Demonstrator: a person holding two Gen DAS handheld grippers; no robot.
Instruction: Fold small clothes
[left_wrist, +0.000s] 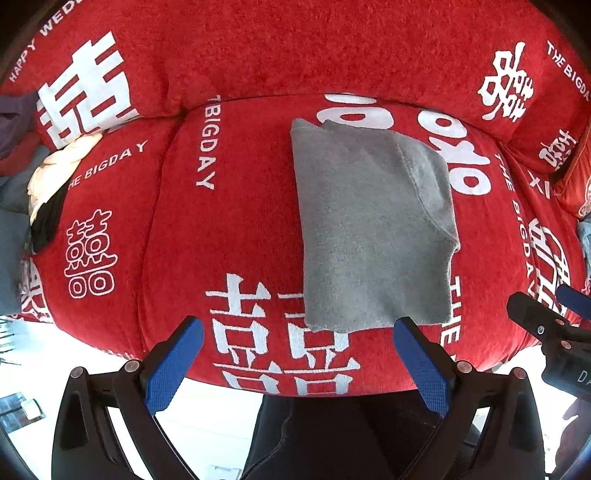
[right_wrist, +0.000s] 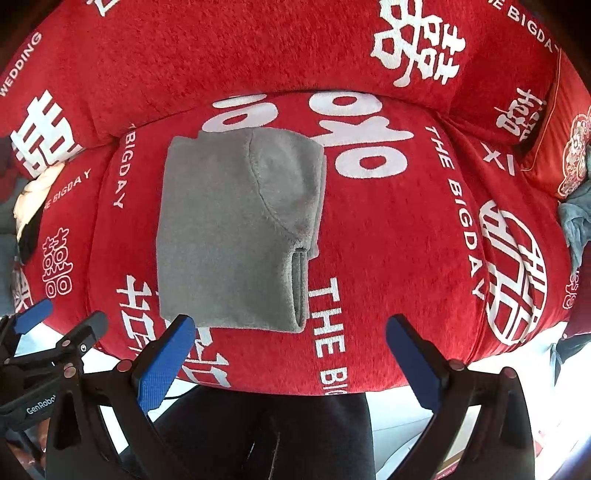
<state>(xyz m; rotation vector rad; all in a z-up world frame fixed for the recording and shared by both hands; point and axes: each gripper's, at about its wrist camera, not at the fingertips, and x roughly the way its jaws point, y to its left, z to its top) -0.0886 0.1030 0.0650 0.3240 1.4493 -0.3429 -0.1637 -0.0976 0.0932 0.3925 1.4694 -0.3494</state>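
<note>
A grey fleece garment (left_wrist: 369, 229) lies folded into a neat rectangle on the red seat cushion (left_wrist: 229, 236), its curved seam facing up. My left gripper (left_wrist: 299, 332) hovers open just in front of the garment's near edge, nothing between its blue pads. The right wrist view has the same grey garment (right_wrist: 229, 236) left of centre, with my right gripper (right_wrist: 291, 332) open and empty near the garment's near right corner. Each gripper shows at the edge of the other's view: the right one (left_wrist: 546, 314) and the left one (right_wrist: 59, 325).
The sofa is covered in red cloth printed with white characters and "THE BIGDAY". A heap of cream, black and blue-grey clothes (left_wrist: 48, 184) lies at the left end. A blue-grey cloth (right_wrist: 576, 221) and a red cushion (right_wrist: 565, 147) sit at the right. A person's dark trouser legs (right_wrist: 266, 435) stand below the seat edge.
</note>
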